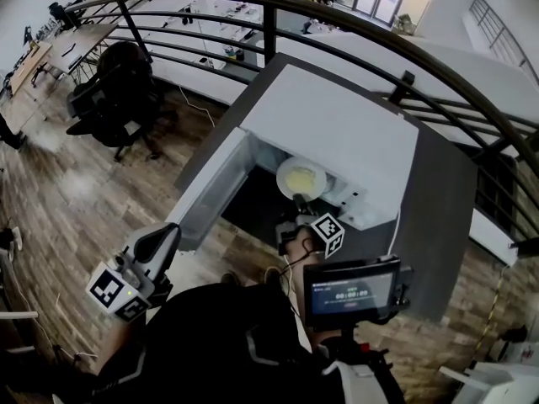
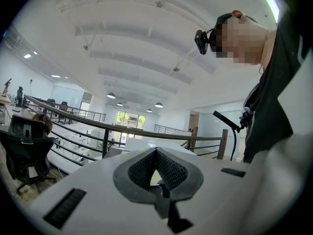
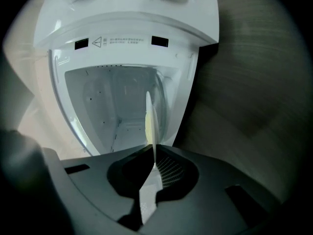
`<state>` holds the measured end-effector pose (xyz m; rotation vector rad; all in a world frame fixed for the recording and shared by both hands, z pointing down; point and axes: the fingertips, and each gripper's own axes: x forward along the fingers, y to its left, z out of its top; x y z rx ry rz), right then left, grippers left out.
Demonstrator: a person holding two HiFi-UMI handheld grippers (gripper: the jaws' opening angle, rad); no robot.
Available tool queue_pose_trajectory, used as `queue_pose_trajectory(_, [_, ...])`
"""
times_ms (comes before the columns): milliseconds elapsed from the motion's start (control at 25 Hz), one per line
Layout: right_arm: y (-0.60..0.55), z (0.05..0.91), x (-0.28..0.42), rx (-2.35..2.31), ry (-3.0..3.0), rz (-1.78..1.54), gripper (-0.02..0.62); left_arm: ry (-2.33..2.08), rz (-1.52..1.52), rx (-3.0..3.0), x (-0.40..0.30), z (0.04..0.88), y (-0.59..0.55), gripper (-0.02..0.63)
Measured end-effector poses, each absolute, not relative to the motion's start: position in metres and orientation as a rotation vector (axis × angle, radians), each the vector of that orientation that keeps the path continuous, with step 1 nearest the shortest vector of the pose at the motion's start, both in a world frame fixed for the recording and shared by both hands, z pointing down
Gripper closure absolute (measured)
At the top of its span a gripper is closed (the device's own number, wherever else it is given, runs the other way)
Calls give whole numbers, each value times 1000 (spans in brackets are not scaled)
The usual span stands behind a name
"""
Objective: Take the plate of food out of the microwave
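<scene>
A white microwave stands on a dark grey table, its door swung open to the left. A white plate with pale yellow food sits at the mouth of the cavity. My right gripper is shut on the plate's near rim. In the right gripper view the plate appears edge-on, clamped between the pads of the right gripper, with the empty white cavity behind it. My left gripper hangs low at the left, away from the microwave. The left gripper points upward, shut on nothing.
A curved black railing runs behind the table. A black office chair stands on the wooden floor to the left. A small screen is mounted on the right gripper, close to my body.
</scene>
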<state>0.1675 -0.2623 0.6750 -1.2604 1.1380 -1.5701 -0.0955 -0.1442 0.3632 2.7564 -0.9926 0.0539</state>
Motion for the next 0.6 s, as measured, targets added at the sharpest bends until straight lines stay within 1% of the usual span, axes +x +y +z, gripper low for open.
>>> queue_pose_trajectory(600, [-206,633,138,-1139,1267,-1610,581,-774,-33,2790,-75,369,-141,603])
